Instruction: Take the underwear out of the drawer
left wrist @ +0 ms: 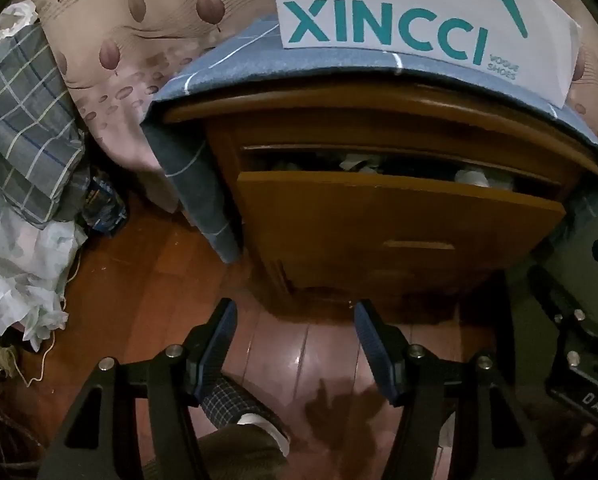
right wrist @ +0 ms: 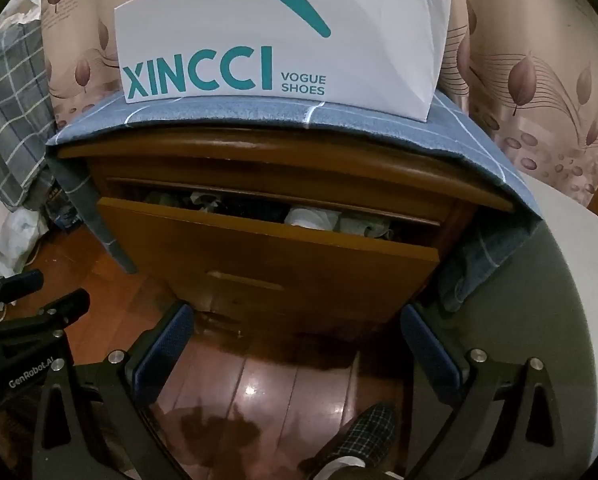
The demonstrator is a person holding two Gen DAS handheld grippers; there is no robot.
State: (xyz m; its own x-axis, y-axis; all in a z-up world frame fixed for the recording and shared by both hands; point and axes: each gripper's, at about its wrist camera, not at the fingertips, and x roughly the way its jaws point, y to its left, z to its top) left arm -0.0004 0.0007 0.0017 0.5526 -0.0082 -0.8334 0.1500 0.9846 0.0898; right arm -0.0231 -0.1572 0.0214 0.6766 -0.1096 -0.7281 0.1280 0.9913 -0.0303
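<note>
Glossy red-brown plank floor (right wrist: 259, 384), wooden drawer (right wrist: 267, 240) ajar, crumpled underwear (right wrist: 313, 216) inside, left claw (left wrist: 295, 344) and right claw (right wrist: 297, 348) wide, empty.

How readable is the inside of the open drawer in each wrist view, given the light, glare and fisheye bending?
Left wrist view: the brown wooden drawer gap is dark and its contents murky; lamp glare on the glossy reddish wooden floor. Right wrist view: a rolled white cloth reads clearly, the rest is shadowed; floor glare again, and the nightstand edges bow in both views.
</note>
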